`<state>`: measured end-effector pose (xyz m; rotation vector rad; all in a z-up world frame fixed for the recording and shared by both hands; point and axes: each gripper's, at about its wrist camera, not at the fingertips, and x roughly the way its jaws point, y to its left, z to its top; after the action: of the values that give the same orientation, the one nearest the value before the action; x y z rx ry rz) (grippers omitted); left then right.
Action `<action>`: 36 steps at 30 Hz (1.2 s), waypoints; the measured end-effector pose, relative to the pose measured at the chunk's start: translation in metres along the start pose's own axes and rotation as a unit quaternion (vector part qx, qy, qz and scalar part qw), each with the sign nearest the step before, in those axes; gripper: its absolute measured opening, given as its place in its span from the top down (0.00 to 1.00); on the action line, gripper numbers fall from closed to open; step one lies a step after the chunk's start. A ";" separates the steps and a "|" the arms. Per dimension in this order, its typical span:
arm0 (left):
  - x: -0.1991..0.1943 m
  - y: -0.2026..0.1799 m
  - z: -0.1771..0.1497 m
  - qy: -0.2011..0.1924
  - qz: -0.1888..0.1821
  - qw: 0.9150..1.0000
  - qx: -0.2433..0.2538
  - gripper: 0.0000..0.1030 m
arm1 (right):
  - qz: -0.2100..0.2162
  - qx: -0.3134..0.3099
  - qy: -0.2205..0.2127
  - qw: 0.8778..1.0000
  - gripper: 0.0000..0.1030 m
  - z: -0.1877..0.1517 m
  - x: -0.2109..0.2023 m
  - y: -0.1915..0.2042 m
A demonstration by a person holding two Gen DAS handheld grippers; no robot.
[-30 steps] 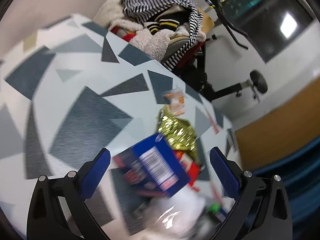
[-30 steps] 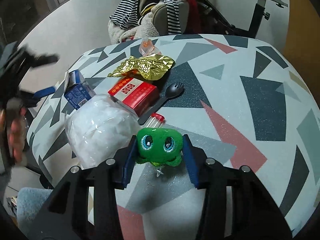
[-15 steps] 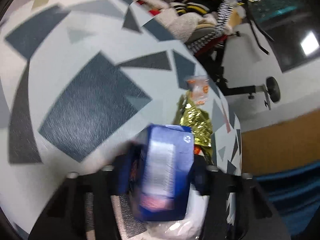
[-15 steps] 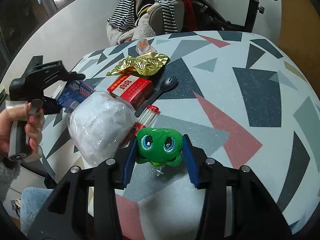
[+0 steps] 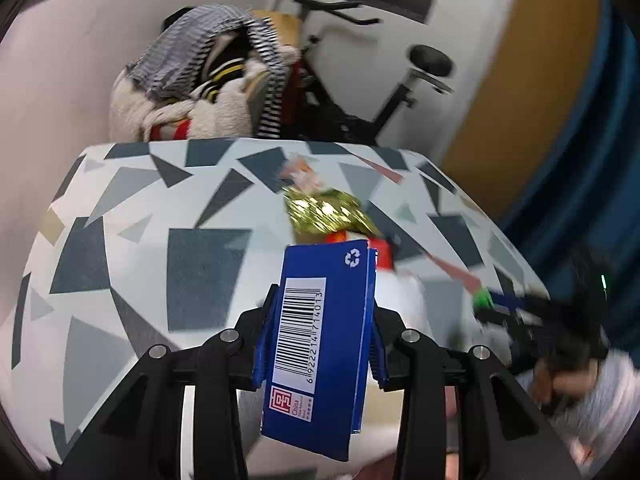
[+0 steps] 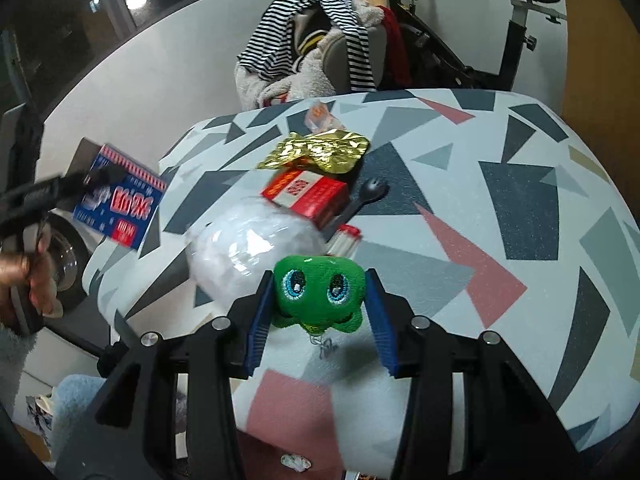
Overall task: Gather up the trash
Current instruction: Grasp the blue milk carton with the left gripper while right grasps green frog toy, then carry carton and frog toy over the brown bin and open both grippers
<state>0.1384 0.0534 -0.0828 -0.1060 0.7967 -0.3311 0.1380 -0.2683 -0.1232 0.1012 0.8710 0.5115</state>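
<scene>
My left gripper (image 5: 320,340) is shut on a blue carton (image 5: 320,344) with a barcode and holds it in the air off the table's near left edge; the carton also shows in the right wrist view (image 6: 120,204). My right gripper (image 6: 318,312) is shut on a green plush toy (image 6: 318,288) above the patterned table (image 6: 520,208). On the table lie a clear bag of white stuff (image 6: 252,248), a red box (image 6: 308,192), a gold foil wrapper (image 6: 316,152), a black plastic spoon (image 6: 368,196), a small orange-printed wrapper (image 6: 320,114) and a red-capped tube (image 6: 344,240).
A chair piled with striped and fleece clothes (image 6: 316,48) stands behind the table, with an exercise bike (image 6: 520,20) to its right. A washing machine drum (image 6: 64,256) is below the table's left edge.
My left gripper closed on the blue carton and lifted it off the table, back and to the left. My right gripper stayed shut on the green toy and shifted slightly.
</scene>
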 end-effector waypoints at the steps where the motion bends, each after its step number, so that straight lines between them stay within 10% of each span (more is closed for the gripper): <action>1: -0.007 -0.006 -0.009 -0.002 -0.008 1.000 0.008 0.63 | -0.001 -0.004 0.000 1.000 0.55 -0.002 -0.002 0.004; 15: -0.042 -0.051 -0.144 0.024 -0.085 0.996 -0.010 0.64 | 0.001 -0.032 0.001 0.999 0.55 -0.050 -0.035 0.034; 29: 0.000 -0.064 -0.192 0.095 -0.077 0.993 0.000 0.62 | -0.003 -0.018 0.016 1.000 0.55 -0.080 -0.043 0.028; 36: 0.002 -0.074 -0.196 0.091 -0.070 0.993 0.015 0.36 | -0.003 -0.022 0.016 1.000 0.55 -0.083 -0.043 0.028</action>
<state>-0.0192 -0.0105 -0.2046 -0.1051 0.9669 -0.4911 0.0420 -0.2736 -0.1389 0.0505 0.8905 0.5269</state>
